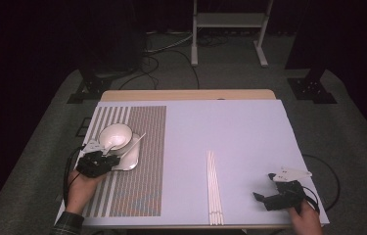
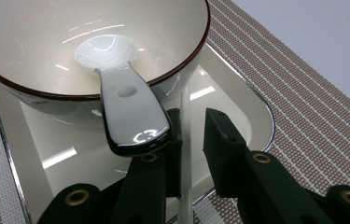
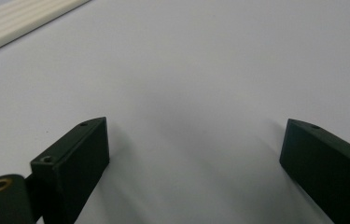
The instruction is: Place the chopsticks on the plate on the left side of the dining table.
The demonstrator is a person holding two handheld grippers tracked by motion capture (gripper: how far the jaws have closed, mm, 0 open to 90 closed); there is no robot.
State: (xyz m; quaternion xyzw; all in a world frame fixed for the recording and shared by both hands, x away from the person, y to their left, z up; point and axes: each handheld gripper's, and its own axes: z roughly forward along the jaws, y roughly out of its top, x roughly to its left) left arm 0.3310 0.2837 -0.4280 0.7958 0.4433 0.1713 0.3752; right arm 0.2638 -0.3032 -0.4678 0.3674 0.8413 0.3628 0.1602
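A white bowl (image 1: 122, 131) (image 2: 37, 42) with a dark rim stands on a square white plate (image 1: 133, 157) (image 2: 247, 116) at the left. A white spoon (image 1: 110, 145) (image 2: 126, 102) lies in the bowl, its handle hanging over the near rim. My left gripper (image 1: 108, 155) (image 2: 192, 135) sits at the plate's near edge, just under the spoon's handle. Its jaws stand a little apart, and a thin white stick (image 2: 185, 154) lies between them against one pad, untouched by the other. My right gripper (image 1: 268, 188) (image 3: 193, 149) rests wide open over the bare mat at the near right.
The plate sits on a striped woven placemat (image 1: 139, 181) (image 2: 312, 107). Several white chopsticks (image 1: 213, 188) (image 3: 18, 18) lie side by side near the table's front edge, left of my right gripper. A pale mat (image 1: 230, 127) covers the table.
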